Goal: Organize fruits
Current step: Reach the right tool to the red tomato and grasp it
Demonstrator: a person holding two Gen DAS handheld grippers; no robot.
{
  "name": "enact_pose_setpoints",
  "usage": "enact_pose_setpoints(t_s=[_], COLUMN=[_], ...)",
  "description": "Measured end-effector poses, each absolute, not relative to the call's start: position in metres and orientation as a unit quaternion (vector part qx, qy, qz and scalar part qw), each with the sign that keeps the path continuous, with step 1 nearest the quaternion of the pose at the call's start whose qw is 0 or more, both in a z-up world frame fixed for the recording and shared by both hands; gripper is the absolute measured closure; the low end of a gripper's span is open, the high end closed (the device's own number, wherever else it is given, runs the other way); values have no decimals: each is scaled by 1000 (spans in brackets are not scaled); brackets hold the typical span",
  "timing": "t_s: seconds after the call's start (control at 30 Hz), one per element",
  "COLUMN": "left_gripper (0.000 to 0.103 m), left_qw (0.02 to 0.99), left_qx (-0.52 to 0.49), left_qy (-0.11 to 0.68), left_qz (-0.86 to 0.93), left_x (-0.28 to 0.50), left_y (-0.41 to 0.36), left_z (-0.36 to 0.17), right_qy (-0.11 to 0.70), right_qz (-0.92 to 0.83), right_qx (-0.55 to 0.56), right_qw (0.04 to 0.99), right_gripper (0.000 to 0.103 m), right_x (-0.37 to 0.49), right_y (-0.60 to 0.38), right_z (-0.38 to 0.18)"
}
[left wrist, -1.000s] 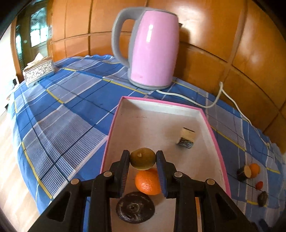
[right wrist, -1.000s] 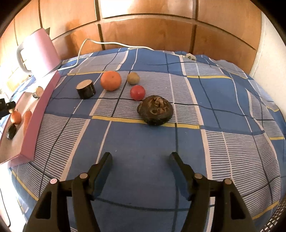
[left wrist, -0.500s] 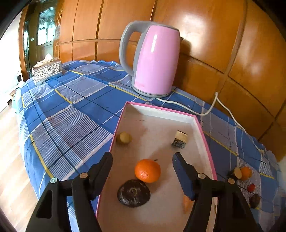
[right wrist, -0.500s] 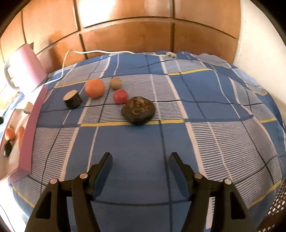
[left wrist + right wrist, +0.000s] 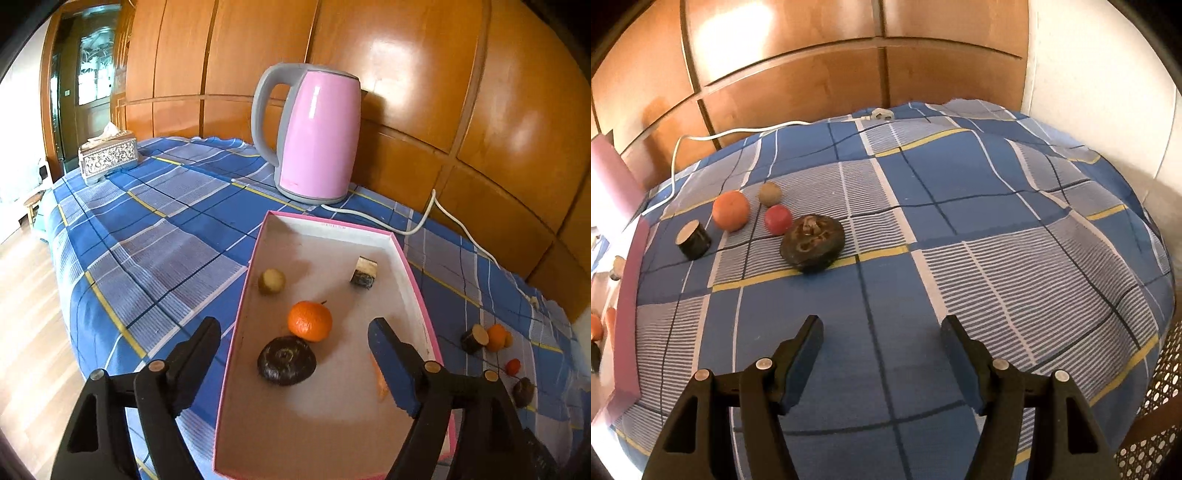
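In the left wrist view my left gripper (image 5: 295, 332) is open and empty above the near end of a pink-rimmed box (image 5: 399, 251). The box holds a small yellow-green fruit (image 5: 271, 281), an orange (image 5: 309, 320), a dark round fruit (image 5: 286, 360), a cut dark piece (image 5: 364, 272) and an orange strip (image 5: 380, 384). In the right wrist view my right gripper (image 5: 882, 336) is open and empty above the cloth. Ahead of it lie a dark round fruit (image 5: 812, 243), a red fruit (image 5: 778, 219), an orange (image 5: 730, 211), a tan fruit (image 5: 769, 193) and a dark cylinder piece (image 5: 693, 239).
A pink kettle (image 5: 317, 133) stands behind the box, its white cord (image 5: 436, 214) trailing right along the wooden wall. A patterned tissue box (image 5: 109, 155) sits at the far left. The blue plaid cloth (image 5: 960, 240) falls off at the table edges.
My left gripper opened and let go of the yellow-green fruit, which now lies in the box. It then drew back and up. My right gripper also pulled back from the fruits.
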State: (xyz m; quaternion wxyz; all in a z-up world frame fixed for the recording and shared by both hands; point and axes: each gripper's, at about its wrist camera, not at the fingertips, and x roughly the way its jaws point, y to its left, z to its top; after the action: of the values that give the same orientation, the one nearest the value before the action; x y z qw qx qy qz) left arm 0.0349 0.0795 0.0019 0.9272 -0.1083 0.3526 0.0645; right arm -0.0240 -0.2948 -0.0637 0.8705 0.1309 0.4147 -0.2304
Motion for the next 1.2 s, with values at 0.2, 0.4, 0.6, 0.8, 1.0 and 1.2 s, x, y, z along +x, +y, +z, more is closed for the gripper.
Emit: enact_pose_setpoints(t_s=[0.2,0.4,0.6,0.8,1.0,1.2], left_gripper=[14,12,12,12,12,12], left_qw=[927,921,918,919,916,915], left_qx=[-106,-107,-113,-113,-113,-110], left_qy=[352,361,368,368,375,380], left_qz=[80,95,96,89,85,82], left_x=[18,10,8,8,9,10], left_y=[86,94,97,96,95,94], left_z=[-2,-10,-15,-14,-17,-18], right_qy=[412,394,385,382,391,423], right_qz=[-238,-252,-241,-187,-116,-76], right_qx=[146,152,147,135,110,70], right_qw=[867,871,879,895,906,900], right_gripper=[36,37,49,64,70,73], right_x=[-27,-30,-29,-18,14,65], right_y=[-300,-309,-315,-310,-296,-277], right_z=[-60,-49,-39,-27,-15,-20])
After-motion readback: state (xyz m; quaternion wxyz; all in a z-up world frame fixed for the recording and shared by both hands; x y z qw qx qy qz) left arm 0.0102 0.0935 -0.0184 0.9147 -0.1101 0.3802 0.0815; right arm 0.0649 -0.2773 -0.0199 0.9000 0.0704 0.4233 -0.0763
